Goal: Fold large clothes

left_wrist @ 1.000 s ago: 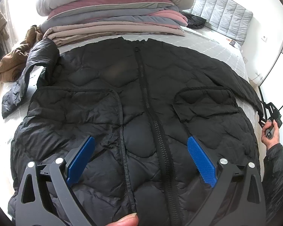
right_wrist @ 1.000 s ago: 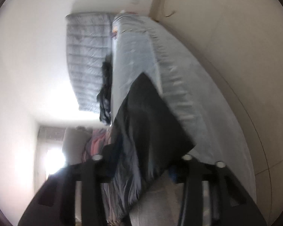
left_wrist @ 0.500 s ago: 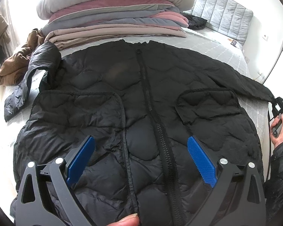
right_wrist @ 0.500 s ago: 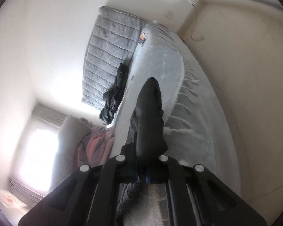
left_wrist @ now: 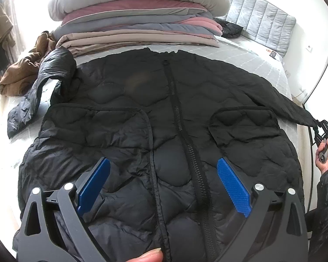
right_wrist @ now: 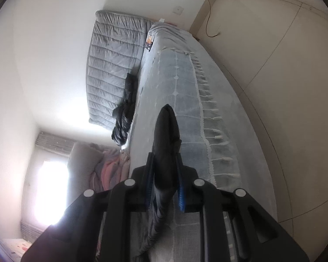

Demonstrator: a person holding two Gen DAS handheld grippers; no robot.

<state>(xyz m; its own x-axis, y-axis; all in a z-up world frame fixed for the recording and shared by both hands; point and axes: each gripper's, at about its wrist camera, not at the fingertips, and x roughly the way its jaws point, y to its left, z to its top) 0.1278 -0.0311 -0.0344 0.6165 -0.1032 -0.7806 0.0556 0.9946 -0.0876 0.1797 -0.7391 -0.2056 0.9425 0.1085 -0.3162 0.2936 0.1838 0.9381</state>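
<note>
black jacket [left_wrist: 164, 131] sleeve [right_wrist: 166, 144] between right gripper [right_wrist: 165, 187] fingers [right_wrist: 181, 194]

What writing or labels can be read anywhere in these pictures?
None can be read.
Small packet on the bed by the headboard: print too small.
Handle in the person's hand: a round mark, too blurred.
Black jacket: no label shows.
</note>
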